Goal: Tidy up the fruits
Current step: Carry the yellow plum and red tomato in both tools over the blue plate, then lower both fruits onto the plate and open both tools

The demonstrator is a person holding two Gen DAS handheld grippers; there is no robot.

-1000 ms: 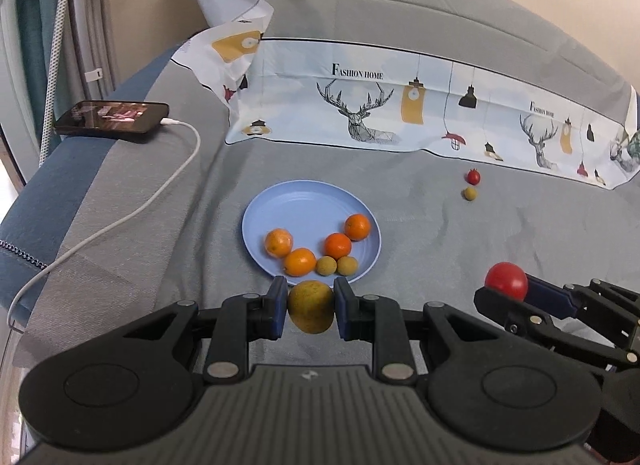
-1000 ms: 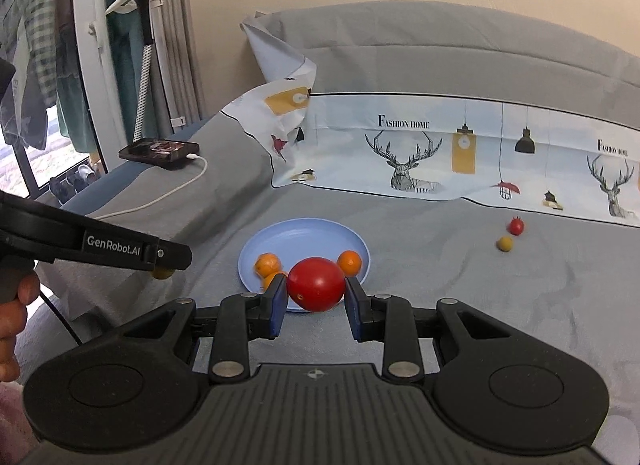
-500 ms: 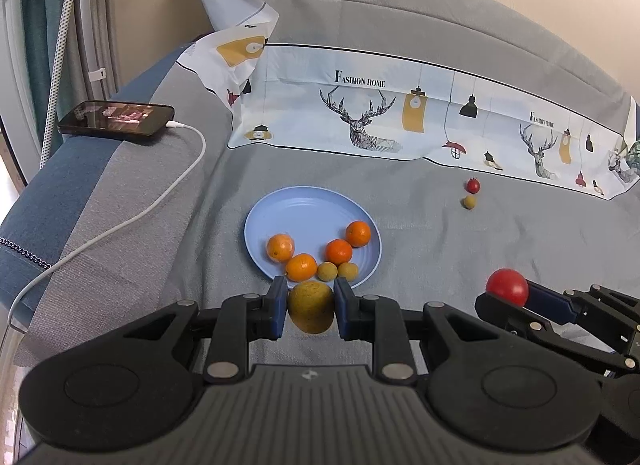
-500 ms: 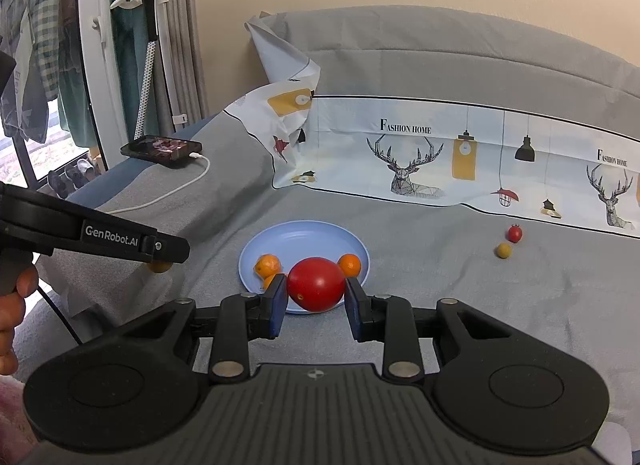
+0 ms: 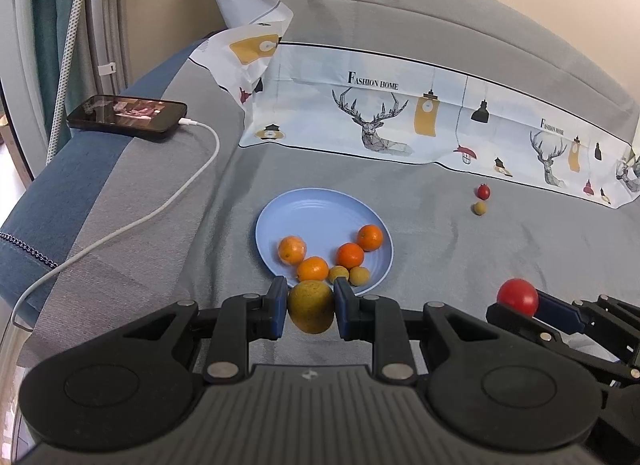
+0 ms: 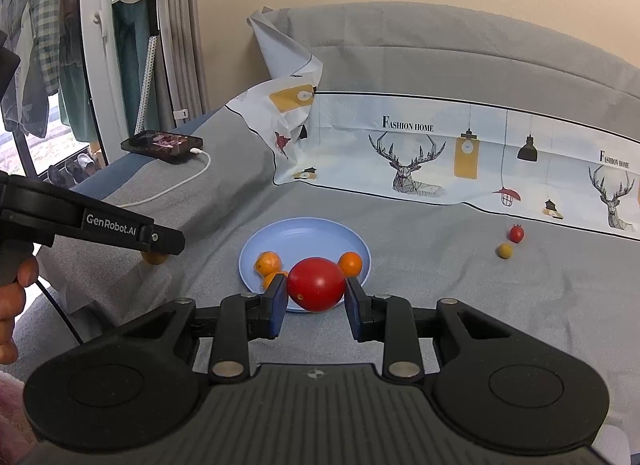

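A blue plate (image 5: 320, 209) lies on the grey sofa seat and holds several small oranges (image 5: 350, 255) and two small yellow-brown fruits (image 5: 359, 276). My left gripper (image 5: 310, 307) is shut on a yellow-green citrus fruit (image 5: 311, 306) just in front of the plate's near rim. My right gripper (image 6: 316, 297) is shut on a red tomato (image 6: 316, 284), held before the plate (image 6: 304, 233); it shows in the left wrist view (image 5: 518, 297) at the right. A small red tomato (image 5: 483, 191) and a small yellow fruit (image 5: 479, 208) lie on the seat to the right.
A phone (image 5: 127, 117) with a white charging cable (image 5: 160, 209) lies on the sofa's left arm. A printed deer cloth (image 5: 400, 117) runs along the backrest. A garment steamer (image 6: 150, 25) and curtains stand at the far left.
Both grippers have drawn back a little from the plate with their fruit, so it sits lower and farther off in view. The grips are unchanged.
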